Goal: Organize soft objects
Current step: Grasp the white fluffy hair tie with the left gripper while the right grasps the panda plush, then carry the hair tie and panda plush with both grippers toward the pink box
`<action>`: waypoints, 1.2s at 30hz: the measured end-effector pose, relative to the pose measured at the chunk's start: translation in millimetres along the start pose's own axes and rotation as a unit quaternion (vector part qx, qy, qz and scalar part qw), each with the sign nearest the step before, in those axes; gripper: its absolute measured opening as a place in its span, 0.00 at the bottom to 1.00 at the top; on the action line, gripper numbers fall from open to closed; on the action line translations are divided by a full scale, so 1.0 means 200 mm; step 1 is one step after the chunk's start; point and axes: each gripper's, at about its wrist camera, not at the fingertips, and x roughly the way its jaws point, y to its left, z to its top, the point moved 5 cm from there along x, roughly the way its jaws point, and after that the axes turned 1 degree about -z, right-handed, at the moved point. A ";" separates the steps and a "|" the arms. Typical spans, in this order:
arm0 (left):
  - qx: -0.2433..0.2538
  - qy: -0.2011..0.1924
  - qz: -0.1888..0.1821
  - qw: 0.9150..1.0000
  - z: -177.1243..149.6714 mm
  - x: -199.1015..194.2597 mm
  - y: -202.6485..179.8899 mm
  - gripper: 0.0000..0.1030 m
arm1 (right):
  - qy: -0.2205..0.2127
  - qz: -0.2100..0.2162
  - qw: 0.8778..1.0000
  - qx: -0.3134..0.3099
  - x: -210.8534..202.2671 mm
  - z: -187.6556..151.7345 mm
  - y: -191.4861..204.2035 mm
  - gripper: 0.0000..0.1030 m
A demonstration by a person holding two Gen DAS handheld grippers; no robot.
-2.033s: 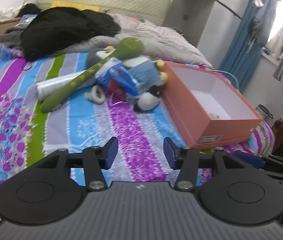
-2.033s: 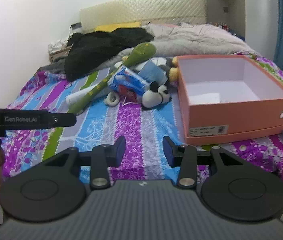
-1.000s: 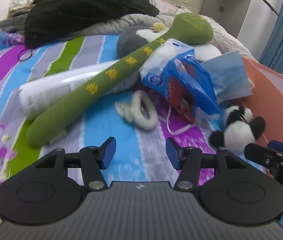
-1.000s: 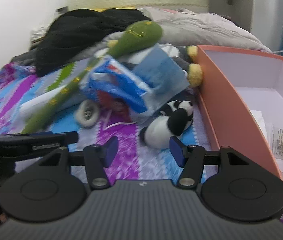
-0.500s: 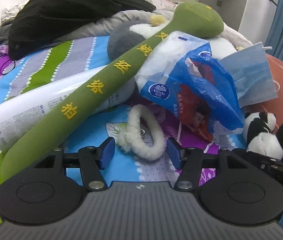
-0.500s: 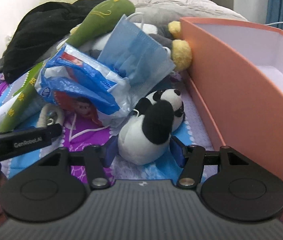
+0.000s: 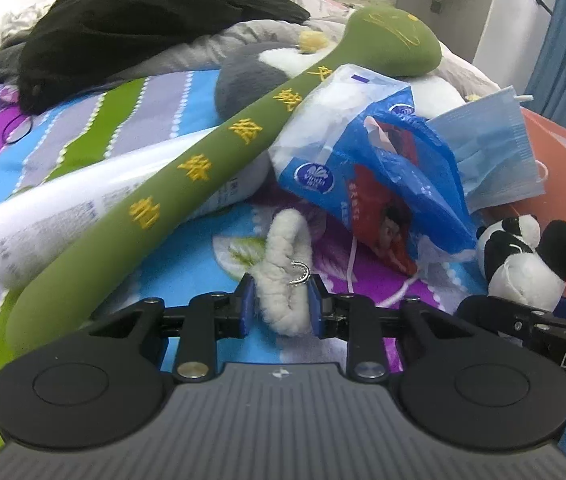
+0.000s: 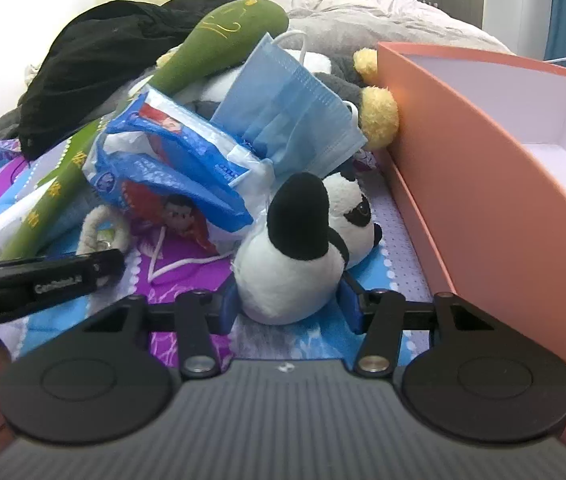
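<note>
Meanwhile, left gripper (image 7: 278, 305) has just been closing and pinches the scrunchie (image 7: 283, 268), right gripper (image 8: 289, 305) closing around the panda (image 8: 303, 248); lifting both into the box (image 8: 495, 184) seemingly comes next.

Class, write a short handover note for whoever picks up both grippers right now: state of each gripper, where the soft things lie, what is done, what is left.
Left gripper: jaws have just been closing, pads now pressing the fluffy white loop, which lies on the bed.
Right gripper: jaws have just been closing around the panda plush; contact unclear, plush lying on the bed.
Pile behind: green plush bat, blue tissue pack, face mask, beside the orange box.
Done: nothing lifted yet.
Left: probably lift both, drop them in the box, then the rest.
</note>
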 end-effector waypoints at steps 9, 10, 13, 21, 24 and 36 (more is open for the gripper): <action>-0.030 0.002 -0.012 0.999 -0.10 -0.26 0.00 0.31 | -0.009 0.009 1.000 -0.011 -0.21 -0.07 0.00 0.52; -0.030 0.000 -0.013 0.999 -0.11 -0.29 -0.01 0.31 | -0.010 0.012 1.000 -0.012 -0.24 -0.08 0.01 0.52; -0.032 -0.003 -0.017 0.999 -0.13 -0.38 -0.03 0.31 | -0.012 0.018 1.000 -0.016 -0.32 -0.11 0.01 0.52; -0.023 -0.017 -0.029 0.999 -0.15 -0.60 -0.10 0.31 | -0.025 0.036 0.999 -0.029 -0.48 -0.14 0.03 0.52; -0.020 -0.017 -0.039 0.999 -0.17 -0.67 -0.14 0.31 | -0.028 0.043 0.998 -0.029 -0.54 -0.15 0.03 0.52; -0.020 -0.022 -0.061 0.998 -0.15 -0.93 -0.26 0.31 | -0.041 0.056 0.997 -0.037 -0.77 -0.15 -0.01 0.52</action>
